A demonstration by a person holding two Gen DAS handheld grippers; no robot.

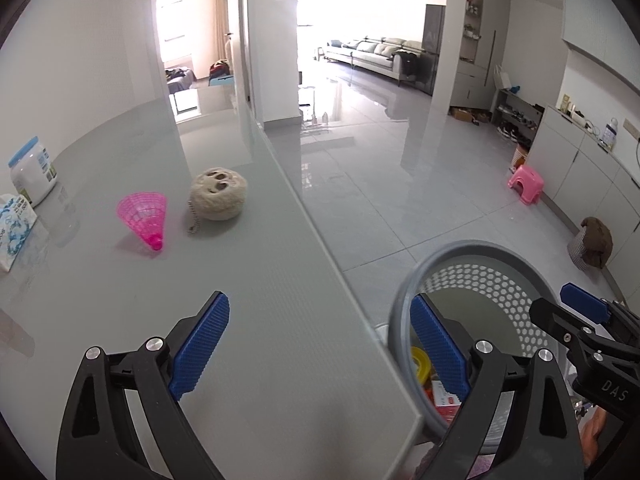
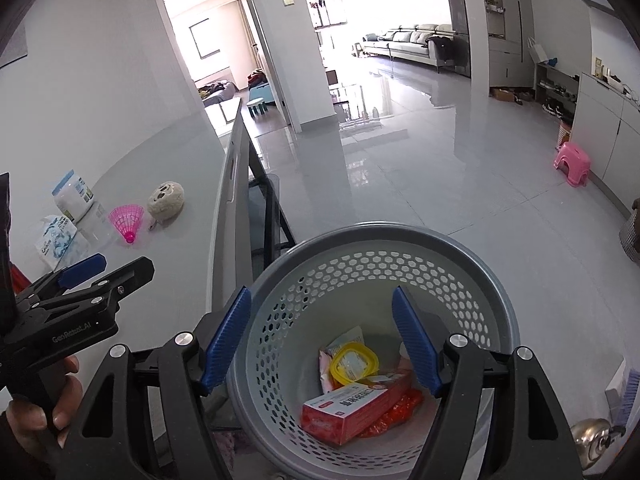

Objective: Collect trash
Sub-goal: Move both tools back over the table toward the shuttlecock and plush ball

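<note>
the main hazard is a wrong pick. the pink shuttlecock (image 1: pixel 144 218) and the cream plush skull toy (image 1: pixel 219 194) lie side by side near the far part of the grey table (image 1: pixel 256 320), and nothing shows whether they count as trash; the white jar with a blue lid (image 1: pixel 33 170) and the tissue pack (image 1: pixel 14 226) stand near them by the wall and could be swept along or knocked over on a careless reach. the toy's bead chain trails toward the shuttlecock, so a grip on one may drag the other. a second hazard is the grey perforated bin (image 2: pixel 384 276), which sits on the floor just beside the table's edge: anything released too near that edge could miss the rim and fall to the tiles.

the bin already holds a red box (image 2: pixel 352 408), a yellow lid (image 2: pixel 354 362) and some wrappers.

the left gripper (image 1: pixel 320 344) points obliquely down over the table's near edge, its blue pads spread wide with nothing between them. the right gripper (image 2: pixel 322 340) hangs over the bin's mouth, tilted down at a like angle, its pads also wide apart and empty. a hand (image 2: pixel 44 408) is seen on the left tool's handle.
</note>
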